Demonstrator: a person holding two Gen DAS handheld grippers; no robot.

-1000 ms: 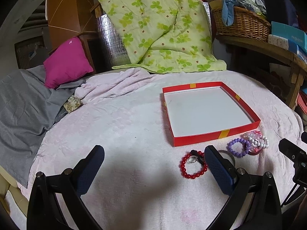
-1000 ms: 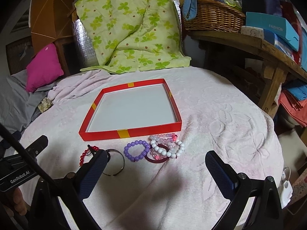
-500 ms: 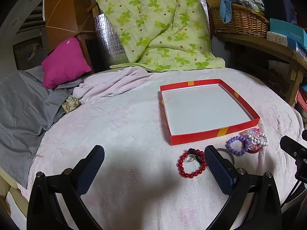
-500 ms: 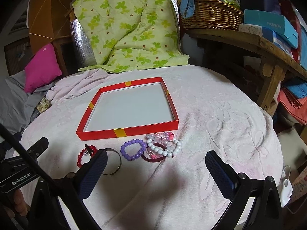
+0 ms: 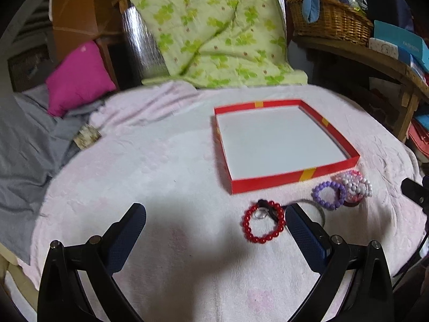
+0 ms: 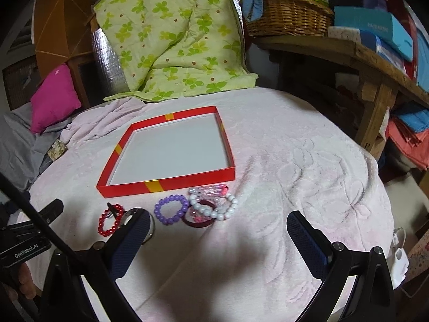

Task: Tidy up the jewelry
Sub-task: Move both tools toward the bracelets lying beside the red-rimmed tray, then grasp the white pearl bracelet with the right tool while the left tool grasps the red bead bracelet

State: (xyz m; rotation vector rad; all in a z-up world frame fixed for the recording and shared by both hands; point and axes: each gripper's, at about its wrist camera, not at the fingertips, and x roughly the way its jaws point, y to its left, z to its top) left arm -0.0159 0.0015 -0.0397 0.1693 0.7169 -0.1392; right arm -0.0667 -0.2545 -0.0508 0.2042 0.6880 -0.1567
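Since the earlier frames I have brought both grippers closer to the jewelry. My left gripper (image 5: 215,230) and right gripper (image 6: 218,237) hover wide-jawed, empty. The red bead bracelet (image 5: 264,225), purple bead bracelet (image 6: 171,209) and white bead bracelet (image 6: 214,206) lie just before the empty red box lid (image 6: 187,182).

tray (image 6: 187,181): red walls, yellow bands, white floor | bracelets: red beads (image 5: 263,225); purple beads (image 6: 171,209); white beads (image 6: 214,206); clear pink beads (image 6: 209,189); dark red bangle (image 6: 198,224) | cloth (image 6: 295,174): pale pink, embossed flowers | quilt (image 6: 171,37): light green, clover print, brown dots | cushion (image 5: 77,77): magenta | finger pads (image 6: 308,244): dark blue, textured
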